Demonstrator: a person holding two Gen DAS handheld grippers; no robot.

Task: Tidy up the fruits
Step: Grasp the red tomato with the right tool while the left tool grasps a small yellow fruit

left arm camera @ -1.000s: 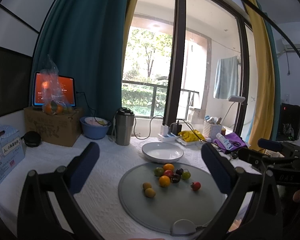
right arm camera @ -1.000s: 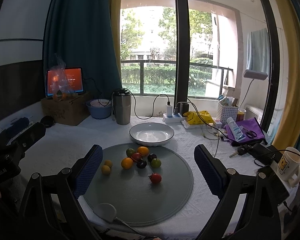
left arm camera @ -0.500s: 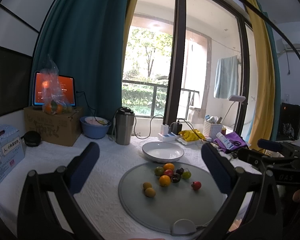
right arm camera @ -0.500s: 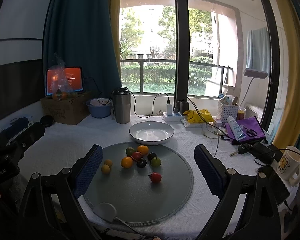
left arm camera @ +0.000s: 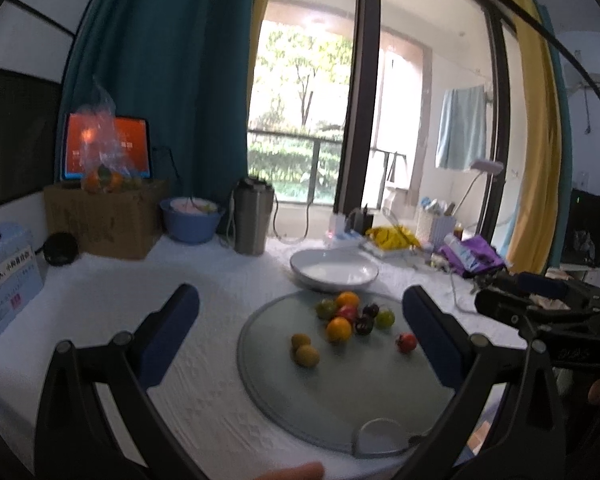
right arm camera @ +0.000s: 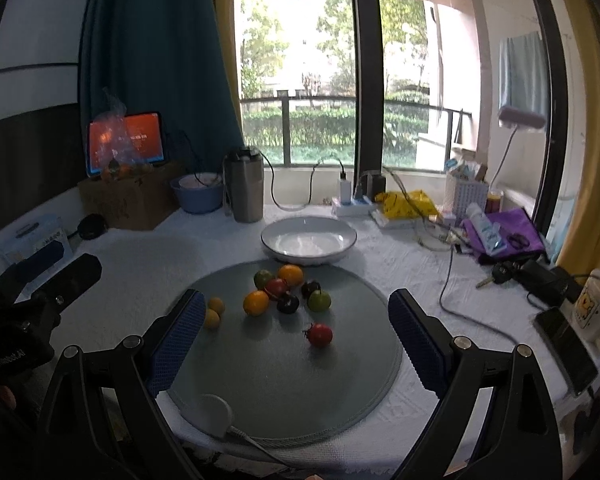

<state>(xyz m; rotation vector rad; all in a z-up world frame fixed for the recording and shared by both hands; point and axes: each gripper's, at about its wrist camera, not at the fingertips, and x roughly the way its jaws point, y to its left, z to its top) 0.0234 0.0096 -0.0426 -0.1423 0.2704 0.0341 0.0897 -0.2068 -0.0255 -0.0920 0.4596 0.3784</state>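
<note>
Both claws are spread wide with nothing between them. The right gripper (right arm camera: 296, 340) hangs low in frame over the round grey mat (right arm camera: 284, 392); the left gripper (left arm camera: 300, 332) likewise. The fruits (right arm camera: 288, 296) sit mid-frame on that mat, a lone red tomato (right arm camera: 320, 334) slightly apart, with the white plate (right arm camera: 308, 240) empty just above.

Lived-in home, prob. a living/dining rm. Table w/ white textured cloth (right arm camera: 148, 264); round grey mat (right arm camera: 284, 364) near, white plate (right arm camera: 308, 242) beyond it. Far: floor-to-ceiling window (right arm camera: 320, 80) onto balcony & trees, teal curtain (right arm camera: 156, 60) left, yellow curtain (right arm camera: 596, 140) right. Clutter: steel tumbler (right arm camera: 244, 188), blue bowl (right arm camera: 198, 194), cardboard box (right arm camera: 128, 200), mug (right arm camera: 594, 308), keys (right arm camera: 496, 274).
</note>
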